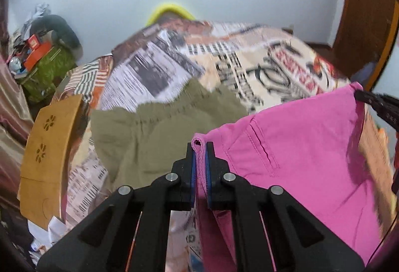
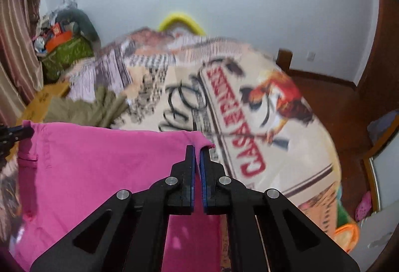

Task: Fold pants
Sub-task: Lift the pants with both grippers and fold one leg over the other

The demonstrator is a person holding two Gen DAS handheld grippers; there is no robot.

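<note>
1. Above the bed (image 2: 286, 152), with its printed bedspread, I have the pink pants (image 1: 299, 147) lifted and stretched between both grippers.
2. My left gripper (image 1: 200, 147) has its jaws closed hard on one corner of the pink fabric; a bunched edge pokes out past the tips.
3. My right gripper (image 2: 197, 149) has its jaws nearly together, pinching the other corner, which shows just beside the tips.
4. In the left wrist view, the right gripper's tip holds the far corner of the pants, so the top edge runs fairly taut between my hands.
5. To do this lift well, I judge I should keep both hands level with each other, so the top edge stays straight and the cloth hangs without a twist.
6. I would hold the tension light: too much pull could slip the small bite on the right.
7. Olive-green pants (image 1: 162, 127) lie crumpled on the bed beyond the pink ones; I should lay the pink pair down clear of them, on bare bedspread, before folding.
</note>
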